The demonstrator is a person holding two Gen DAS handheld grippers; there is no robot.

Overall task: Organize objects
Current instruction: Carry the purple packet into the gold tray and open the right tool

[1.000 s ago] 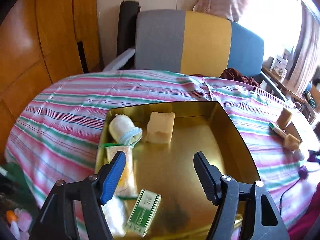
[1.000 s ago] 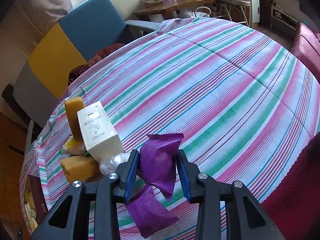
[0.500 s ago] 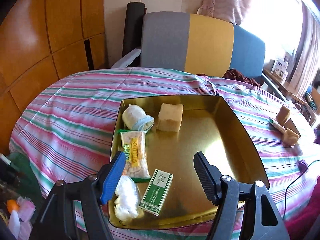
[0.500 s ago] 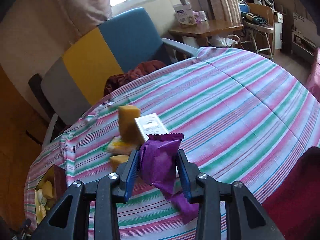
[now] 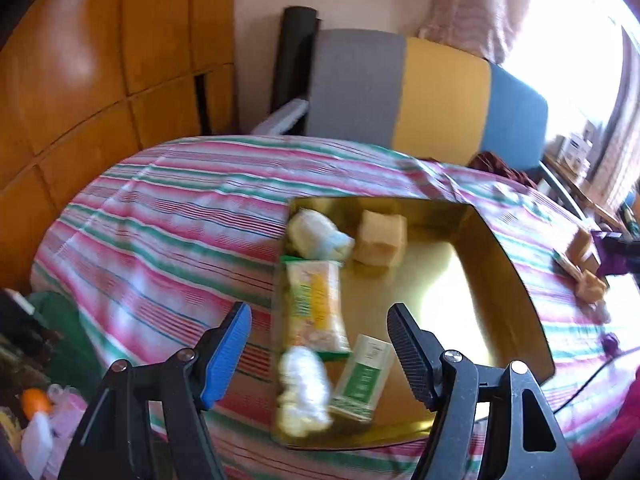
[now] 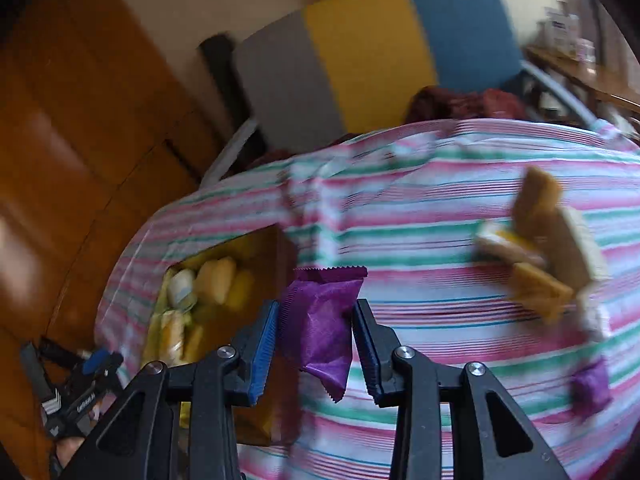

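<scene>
Right wrist view, right gripper clamped a crinkly purple packet above striped cloth, beside gold tray of blurred, perhaps wrapped, snacks, left gripper gaped empty over tray.

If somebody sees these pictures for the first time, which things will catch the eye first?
Probably the shiny purple foil packet, pinched in the right gripper above the striped tablecloth. Next, the open gold metal box on the table, with snack packs along its left side; the left gripper hangs open over it.
</scene>
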